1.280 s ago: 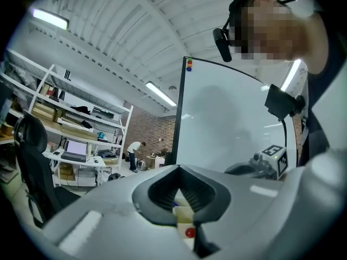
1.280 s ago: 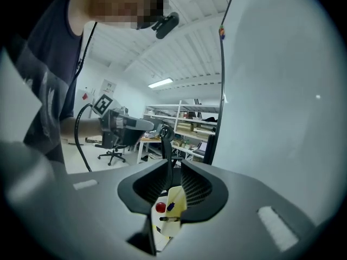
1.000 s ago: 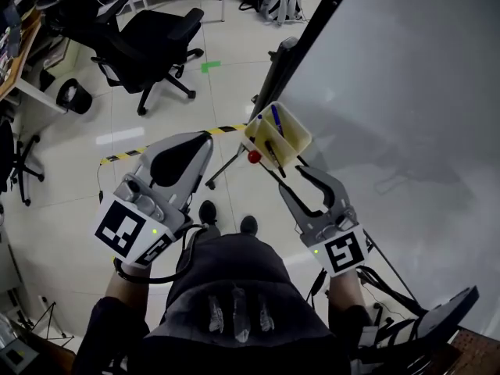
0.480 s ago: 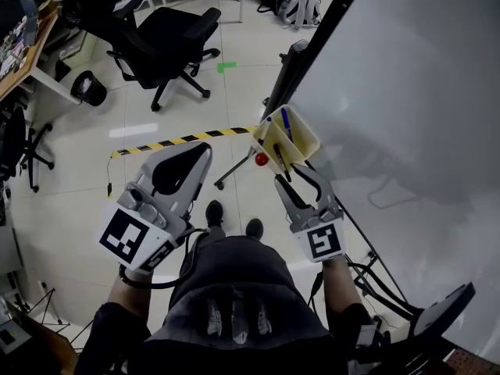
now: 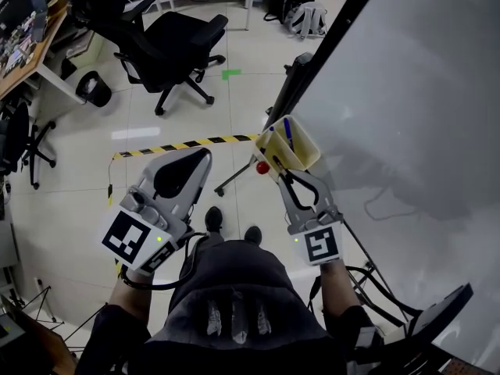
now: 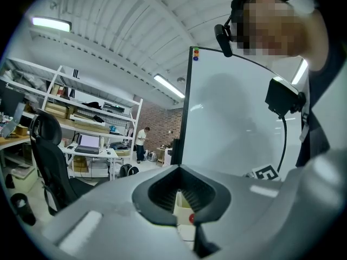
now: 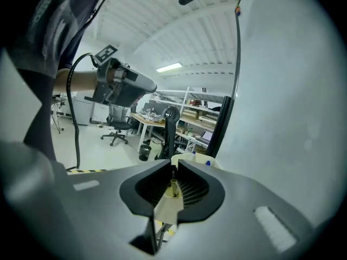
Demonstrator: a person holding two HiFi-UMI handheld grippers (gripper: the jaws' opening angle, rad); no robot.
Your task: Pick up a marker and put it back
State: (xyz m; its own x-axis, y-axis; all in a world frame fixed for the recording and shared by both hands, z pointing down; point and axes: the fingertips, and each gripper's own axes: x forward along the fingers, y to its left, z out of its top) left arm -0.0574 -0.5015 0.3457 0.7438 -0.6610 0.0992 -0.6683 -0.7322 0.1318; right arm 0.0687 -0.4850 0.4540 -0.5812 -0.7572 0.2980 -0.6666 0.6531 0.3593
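Right gripper view: right gripper (image 7: 172, 168) jaws have just closed onto the black marker (image 7: 172, 179), standing near-upright between them in the yellow holder (image 5: 306, 151); the clenched, empty left gripper (image 5: 203, 155) sits farther away.

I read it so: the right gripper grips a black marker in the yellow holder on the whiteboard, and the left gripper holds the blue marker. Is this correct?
Not quite. The left gripper holds nothing. The head view shows the blue marker standing in the yellow holder. The rest holds: the right gripper, whose jaws have just been closing, grips the black marker.
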